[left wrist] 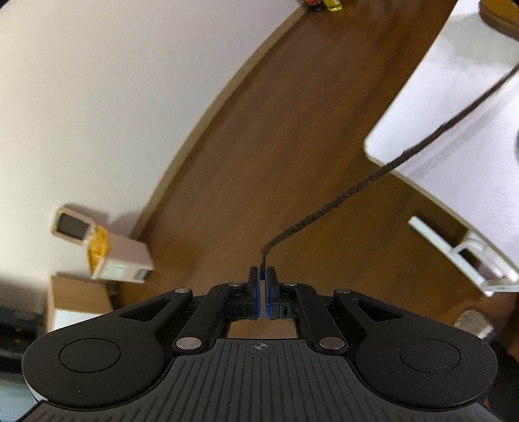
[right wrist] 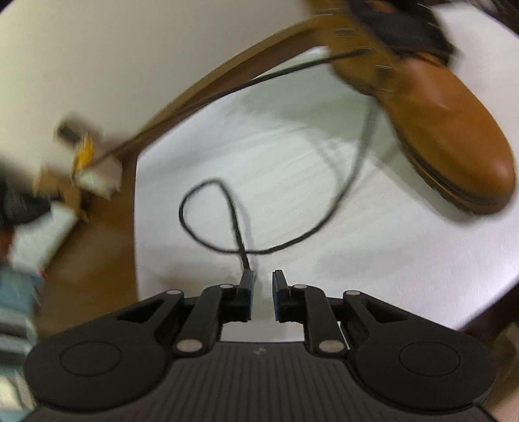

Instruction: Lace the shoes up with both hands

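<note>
My left gripper (left wrist: 262, 274) hangs over the wooden floor beside the table, shut on the end of a black shoelace (left wrist: 356, 188). The lace runs taut up and right across the white table (left wrist: 454, 113). In the right wrist view a tan leather boot (right wrist: 447, 130) lies on the white table (right wrist: 356, 259) at the upper right. A second black lace (right wrist: 324, 224) trails from it and curls into a loop. Its end lies against the left fingertip (right wrist: 247, 279) of my right gripper (right wrist: 262, 280), which stands open with no grip on it. The taut lace (right wrist: 227, 94) stretches left from the boot.
A cardboard box (left wrist: 120, 259) with yellow contents stands on the brown floor (left wrist: 259, 162) against the pale wall. Small bottles (left wrist: 327, 4) stand far off by the wall. A white bracket (left wrist: 454, 250) sits under the table's edge. Boxes and clutter (right wrist: 48, 207) lie left of the table.
</note>
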